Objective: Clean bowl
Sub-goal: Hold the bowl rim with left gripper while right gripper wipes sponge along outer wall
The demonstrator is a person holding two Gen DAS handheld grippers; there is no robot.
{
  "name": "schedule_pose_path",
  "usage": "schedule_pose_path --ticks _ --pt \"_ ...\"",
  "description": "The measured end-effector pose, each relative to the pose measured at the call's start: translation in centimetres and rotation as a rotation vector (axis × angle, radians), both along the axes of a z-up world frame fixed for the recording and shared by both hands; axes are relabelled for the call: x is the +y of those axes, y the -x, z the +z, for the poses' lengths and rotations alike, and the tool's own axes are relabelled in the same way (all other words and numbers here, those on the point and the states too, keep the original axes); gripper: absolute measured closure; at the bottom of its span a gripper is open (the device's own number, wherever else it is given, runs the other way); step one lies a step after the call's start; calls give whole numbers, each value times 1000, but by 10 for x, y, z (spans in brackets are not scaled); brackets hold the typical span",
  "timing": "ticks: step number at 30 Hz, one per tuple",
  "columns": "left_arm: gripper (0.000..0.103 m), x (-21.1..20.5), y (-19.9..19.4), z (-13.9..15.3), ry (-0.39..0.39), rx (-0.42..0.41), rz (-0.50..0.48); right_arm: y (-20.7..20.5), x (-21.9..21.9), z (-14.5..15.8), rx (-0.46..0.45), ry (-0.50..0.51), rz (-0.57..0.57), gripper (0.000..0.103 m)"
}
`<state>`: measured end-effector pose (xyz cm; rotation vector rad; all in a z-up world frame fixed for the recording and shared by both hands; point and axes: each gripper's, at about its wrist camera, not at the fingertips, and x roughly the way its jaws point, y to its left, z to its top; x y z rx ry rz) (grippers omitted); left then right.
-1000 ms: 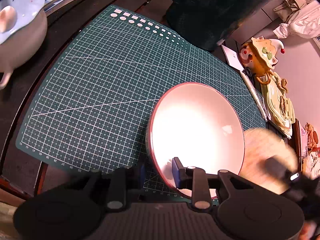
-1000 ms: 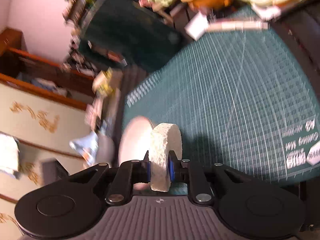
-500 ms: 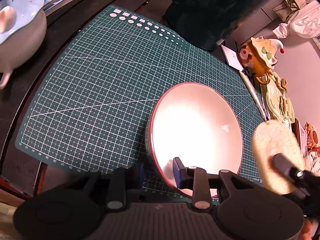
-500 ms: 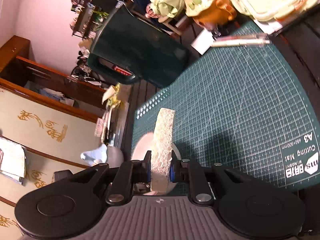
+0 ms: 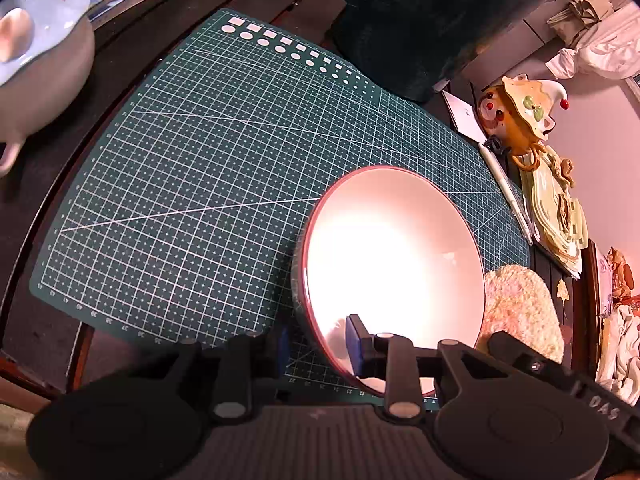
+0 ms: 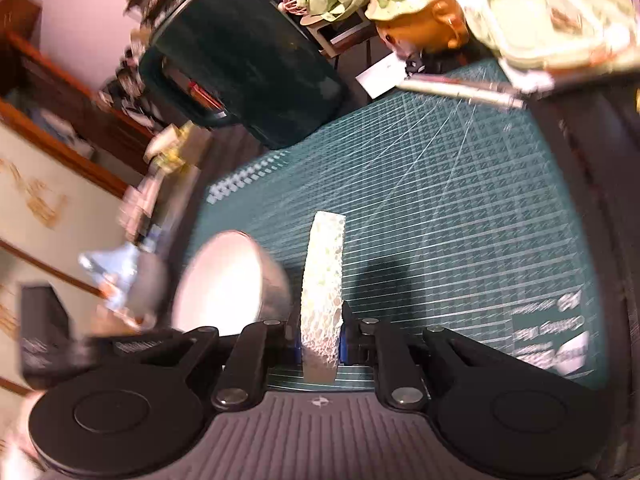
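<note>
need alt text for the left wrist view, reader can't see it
The left gripper clamps the near rim of a white bowl with a red edge, tilted on a green cutting mat. A pale sponge sits just right of the bowl; a dark green jug stands behind.

right wrist view: motion-blurred, mat print (image 6: 548, 336) unreadable | left wrist view: sponge (image 5: 516, 308) partly behind bowl (image 5: 392, 264) rim and right tool (image 5: 536, 364) | bowl near rim under left tool (image 5: 320, 344) | dark jug (image 5: 436, 12) cut by top edge
</note>
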<state>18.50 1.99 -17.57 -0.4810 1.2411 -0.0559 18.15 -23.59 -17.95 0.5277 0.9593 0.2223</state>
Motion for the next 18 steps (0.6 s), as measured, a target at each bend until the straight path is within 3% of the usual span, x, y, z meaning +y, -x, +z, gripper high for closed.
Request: schedule_pose_path --ticks 3,6,9,15,17,18 --pt "74 0 -1 0 0 1 -1 1 5 2 -24 82 23 85" --pt "74 1 -1 -1 0 0 -1 1 12 4 -47 201 42 75" --pt "74 2 -1 -1 2 -1 -2 1 14 2 -48 245 63 75" --pt "75 4 0 -1 5 -2 -3 3 7 6 -62 225 34 76" --pt "75 4 -1 -1 5 -2 -3 3 1 6 -59 177 19 91" --pt "75 4 -1 -1 5 -2 -1 3 -2 5 -54 145 11 92"
